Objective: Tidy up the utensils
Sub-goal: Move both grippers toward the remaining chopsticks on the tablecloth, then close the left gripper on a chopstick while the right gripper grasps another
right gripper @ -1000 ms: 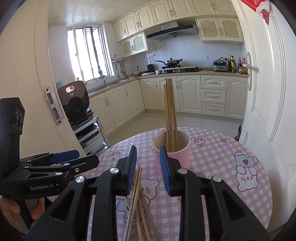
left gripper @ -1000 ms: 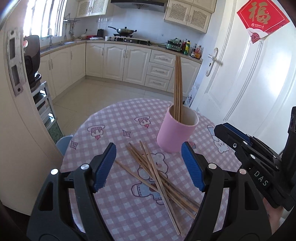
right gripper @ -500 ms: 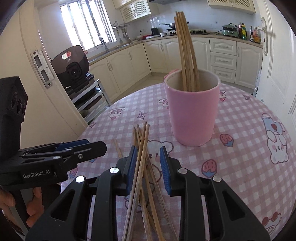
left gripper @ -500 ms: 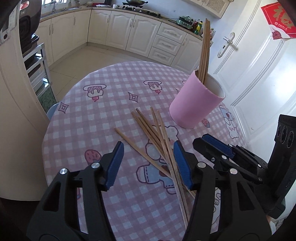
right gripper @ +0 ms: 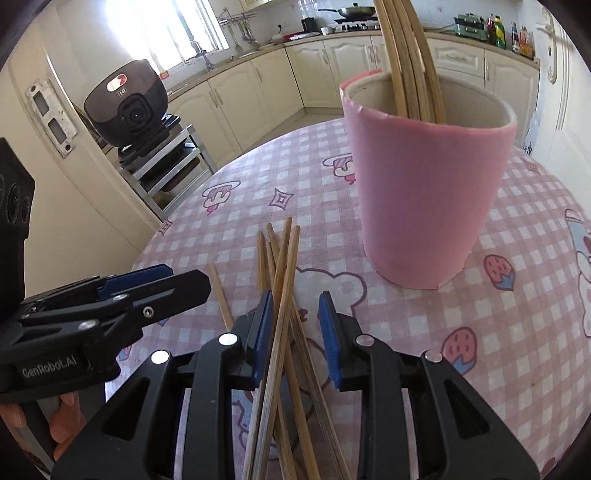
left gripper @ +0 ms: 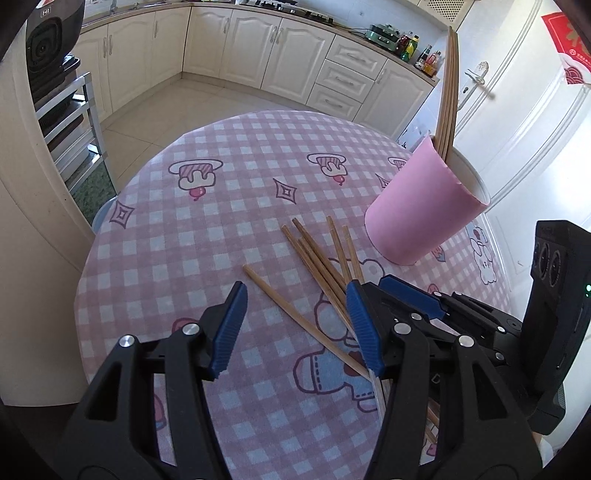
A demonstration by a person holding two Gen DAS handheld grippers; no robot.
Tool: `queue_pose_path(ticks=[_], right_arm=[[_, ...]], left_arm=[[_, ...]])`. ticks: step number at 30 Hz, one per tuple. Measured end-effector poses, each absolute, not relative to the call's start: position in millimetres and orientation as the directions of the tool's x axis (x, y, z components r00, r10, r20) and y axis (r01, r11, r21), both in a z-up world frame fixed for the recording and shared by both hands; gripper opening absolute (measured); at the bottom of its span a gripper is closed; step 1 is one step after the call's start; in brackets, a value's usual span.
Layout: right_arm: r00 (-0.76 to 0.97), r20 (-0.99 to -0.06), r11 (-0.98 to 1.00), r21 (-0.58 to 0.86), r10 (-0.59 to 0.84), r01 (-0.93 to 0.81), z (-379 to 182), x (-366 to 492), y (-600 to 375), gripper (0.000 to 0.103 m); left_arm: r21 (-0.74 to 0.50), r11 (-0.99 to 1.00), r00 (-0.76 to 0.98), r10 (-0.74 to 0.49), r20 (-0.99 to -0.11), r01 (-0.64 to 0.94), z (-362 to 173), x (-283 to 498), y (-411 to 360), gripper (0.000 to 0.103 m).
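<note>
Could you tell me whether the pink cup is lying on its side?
No, the pink cup stands upright on the checked tablecloth with chopsticks standing inside it.

Beyond the jaws: cream cabinets (left gripper: 236,48) line two walls, tiled floor (left gripper: 192,99) below; sunlit window (right gripper: 162,29) far left; white door (left gripper: 524,122) right.

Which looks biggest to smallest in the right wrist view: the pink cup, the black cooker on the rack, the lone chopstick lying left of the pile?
1. pink cup, though it is nearest the camera.
2. black cooker, farther back.
3. lone chopstick, thinnest by far.
</note>
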State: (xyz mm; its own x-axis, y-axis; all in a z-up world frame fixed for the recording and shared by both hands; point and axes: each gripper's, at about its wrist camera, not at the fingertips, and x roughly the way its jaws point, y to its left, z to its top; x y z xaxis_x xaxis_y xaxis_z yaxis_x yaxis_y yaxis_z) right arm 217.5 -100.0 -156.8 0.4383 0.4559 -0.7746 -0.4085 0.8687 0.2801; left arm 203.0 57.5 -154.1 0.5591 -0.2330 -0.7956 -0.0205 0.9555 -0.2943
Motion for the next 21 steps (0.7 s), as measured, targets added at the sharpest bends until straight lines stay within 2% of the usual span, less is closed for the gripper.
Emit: queue_pose_path(ticks=[1, 3, 4, 12, 17, 21], right_arm=[[0.434, -0.776, 0.868, 0.283, 0.457, -0.408, -157.6, 219.6, -99.5, 0.021], [0.412, -0.774, 0.856, 0.313, 0.481, -0.411, -159.1, 222.3, -100.3, 0.008], [0.409, -0.773, 0.854, 0.32, 0.485, -0.41, -158.9, 222.8, -101.2, 0.007], [0.436, -0.738, 0.846, 0.355, 0.515, -0.397, -147.9, 217.5, -119.2, 0.006], [0.448, -0.726, 0.844, 0.365, 0.522, -0.393, -143.4, 215.0, -132.1, 0.006], [0.445, -0.725, 0.843, 0.371, 0.525, -0.389, -145.3, 215.9, -136.4, 0.006]], left_arm=[[-0.295, 0.955, 0.558, -0.235, -0.796, -0.019, -154.2, 203.7, 57.0, 0.055], [-0.299, 0.954, 0.558, -0.24, -0.794, -0.014, -154.6, 204.6, 56.2, 0.055], [-0.297, 0.955, 0.557, -0.241, -0.795, -0.012, -154.6, 205.3, 55.6, 0.055], [-0.288, 0.958, 0.543, -0.24, -0.804, -0.004, -159.0, 215.2, 45.1, 0.055], [-0.288, 0.957, 0.502, -0.247, -0.829, -0.005, -169.5, 227.2, 36.1, 0.037], [-0.267, 0.963, 0.487, -0.222, -0.845, -0.023, -175.8, 233.0, 33.9, 0.036]])
